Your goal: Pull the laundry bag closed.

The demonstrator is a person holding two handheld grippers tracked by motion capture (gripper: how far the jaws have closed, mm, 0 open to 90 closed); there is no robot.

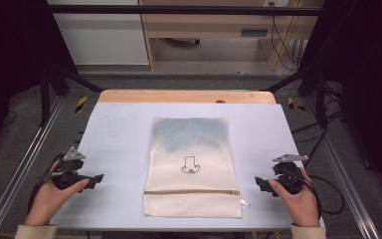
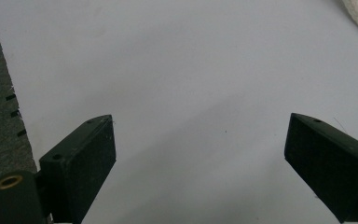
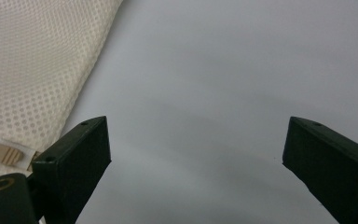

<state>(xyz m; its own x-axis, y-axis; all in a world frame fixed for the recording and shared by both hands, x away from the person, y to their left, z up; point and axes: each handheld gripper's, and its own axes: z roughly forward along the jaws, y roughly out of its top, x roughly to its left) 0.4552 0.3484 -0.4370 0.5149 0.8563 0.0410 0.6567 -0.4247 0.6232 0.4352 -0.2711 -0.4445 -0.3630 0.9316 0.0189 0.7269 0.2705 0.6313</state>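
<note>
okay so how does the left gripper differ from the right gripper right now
The left gripper rests at the mesh bag's left side, the right gripper at its right. The right gripper lies near the zipper pull; the left gripper faces bare table. Both are open and hold nothing.

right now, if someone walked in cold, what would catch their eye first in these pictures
The cream mesh bag lying flat in the middle of the pale table, with a small black drawing on its front and a zipper running across near its near end. Next, the left claw and right claw, each held in a hand on either side of the bag, both open and not touching it.
</note>
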